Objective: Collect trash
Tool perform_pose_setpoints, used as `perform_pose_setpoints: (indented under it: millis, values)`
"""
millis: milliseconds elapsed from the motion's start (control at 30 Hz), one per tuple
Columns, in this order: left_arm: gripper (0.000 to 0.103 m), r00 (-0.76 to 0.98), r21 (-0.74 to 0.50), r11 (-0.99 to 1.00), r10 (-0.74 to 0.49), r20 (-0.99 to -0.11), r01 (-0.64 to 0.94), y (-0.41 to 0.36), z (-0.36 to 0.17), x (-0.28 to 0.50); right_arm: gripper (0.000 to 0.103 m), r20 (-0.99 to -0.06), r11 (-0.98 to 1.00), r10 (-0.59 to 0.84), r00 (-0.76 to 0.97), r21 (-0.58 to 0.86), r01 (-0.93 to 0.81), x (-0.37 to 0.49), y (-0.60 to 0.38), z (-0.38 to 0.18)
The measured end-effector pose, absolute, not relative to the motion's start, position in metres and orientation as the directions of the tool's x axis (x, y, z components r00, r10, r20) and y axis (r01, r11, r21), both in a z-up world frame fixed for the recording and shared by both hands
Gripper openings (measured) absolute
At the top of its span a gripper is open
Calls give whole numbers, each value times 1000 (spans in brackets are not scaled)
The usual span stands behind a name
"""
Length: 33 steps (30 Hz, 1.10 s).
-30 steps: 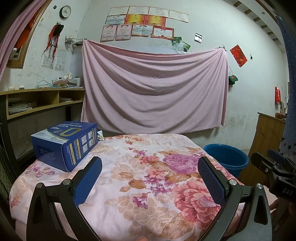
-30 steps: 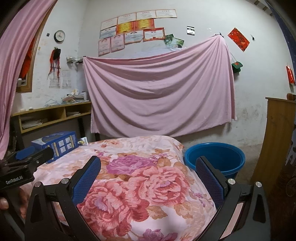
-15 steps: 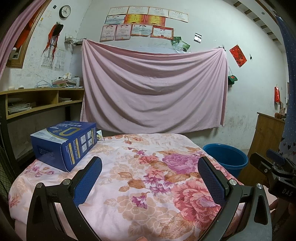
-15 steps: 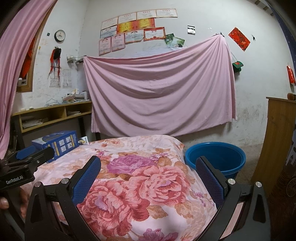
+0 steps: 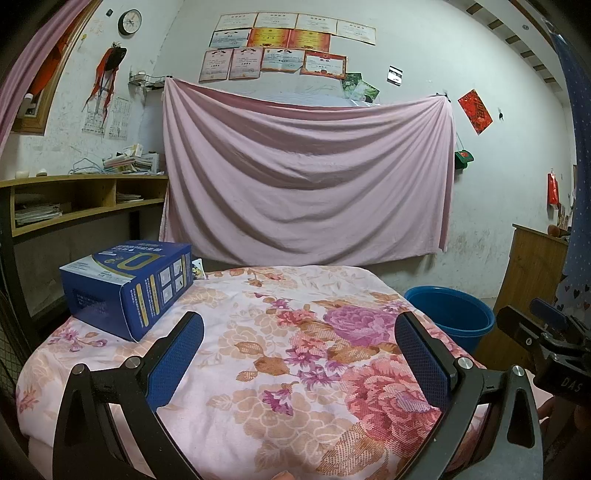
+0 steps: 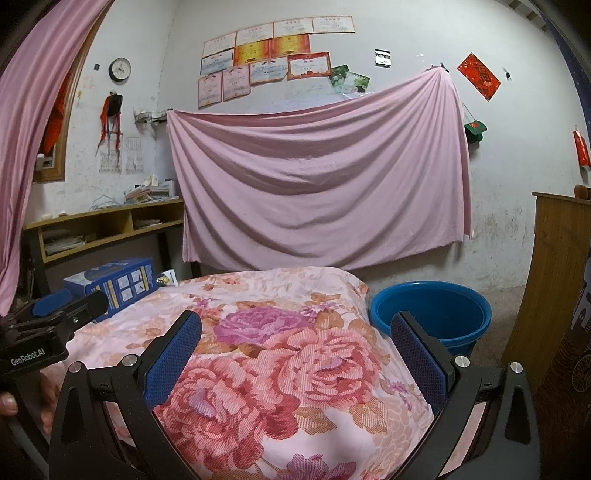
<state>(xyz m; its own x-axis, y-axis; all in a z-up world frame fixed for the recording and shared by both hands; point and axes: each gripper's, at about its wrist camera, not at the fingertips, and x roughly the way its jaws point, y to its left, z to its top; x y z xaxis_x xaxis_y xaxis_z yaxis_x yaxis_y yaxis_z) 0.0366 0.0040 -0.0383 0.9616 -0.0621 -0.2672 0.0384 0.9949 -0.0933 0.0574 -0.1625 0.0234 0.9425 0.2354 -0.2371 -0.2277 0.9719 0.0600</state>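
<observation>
A blue cardboard box (image 5: 127, 286) lies on its side at the far left corner of a table draped in a pink floral cloth (image 5: 288, 354), with a small printed packet (image 5: 197, 270) just behind its far end. The left tool (image 5: 297, 347) hovers low over the cloth, its blue-padded fingers (image 5: 176, 356) spread wide and gripping nothing; the box sits ahead of the left finger and apart from it. The right tool (image 6: 295, 350) hangs over the right half of the table, likewise spread wide and empty, its fingers (image 6: 415, 356) framing large rose prints. A blue plastic bucket (image 6: 430, 314) stands on the floor just beside the table's far right corner. In the right wrist view the left tool's black body shows at the left edge, with part of a hand (image 6: 9, 400) beneath it. A pink sheet (image 5: 306, 181) hangs pinned across the white wall behind the table, below a cluster of framed certificates (image 5: 284, 46) and a round clock (image 5: 129, 22). A wooden shelf unit (image 5: 81, 197) holding papers lines the left wall, and a wooden cabinet (image 6: 557, 280) stands at right.
</observation>
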Motion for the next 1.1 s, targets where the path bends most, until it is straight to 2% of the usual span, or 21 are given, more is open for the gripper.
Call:
perform_pose_setpoints:
  millis: [1100]
  values:
    - [101,961,-93,995,-63,-271,39,2,-39,38,103,-242,972,236,941,60,-228,58,-162,23]
